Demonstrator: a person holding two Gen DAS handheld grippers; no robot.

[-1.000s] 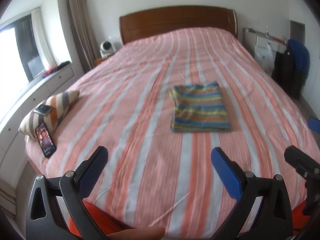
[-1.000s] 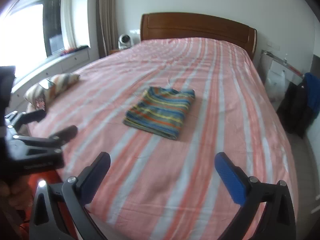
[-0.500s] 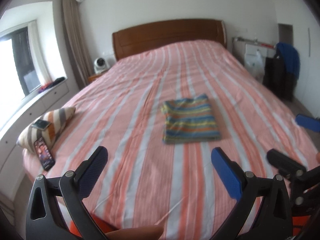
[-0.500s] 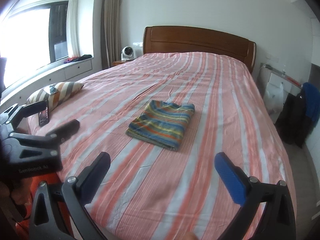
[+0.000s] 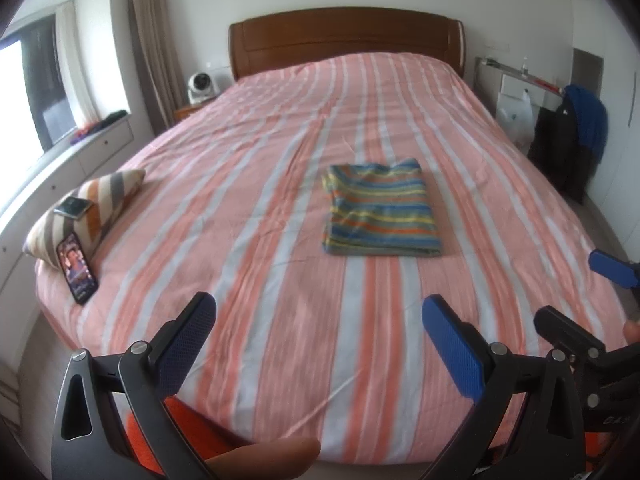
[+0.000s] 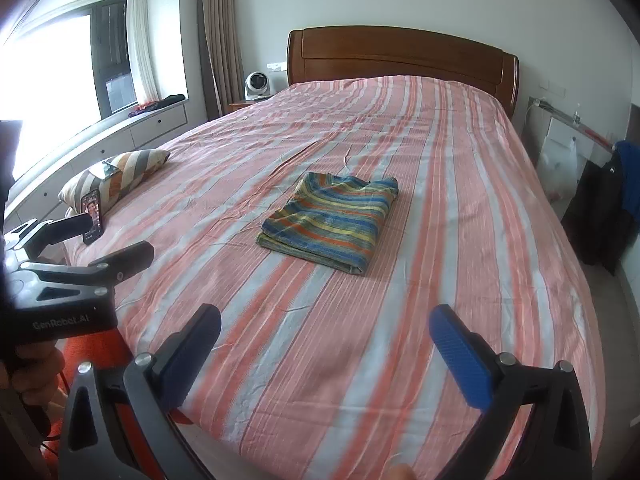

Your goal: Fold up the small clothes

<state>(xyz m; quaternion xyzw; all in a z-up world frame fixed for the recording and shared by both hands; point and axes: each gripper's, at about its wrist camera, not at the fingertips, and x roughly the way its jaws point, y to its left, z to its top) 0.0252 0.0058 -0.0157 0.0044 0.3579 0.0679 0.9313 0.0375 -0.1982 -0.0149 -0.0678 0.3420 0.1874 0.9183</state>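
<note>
A wide bed under a pink-and-white striped cover, wooden headboard behind. At its left edge a striped cushion — one phone leans against it, another lies on top. A white fan stands beside the headboard.

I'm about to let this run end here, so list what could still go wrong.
1. The folded striped shirt lies loose in the middle of the bed; a sweep of either open tool, left or right, could undo the fold.
2. The phone leans on the striped cushion near the bed's edge; a jolt to the cover might tip it off.
</note>
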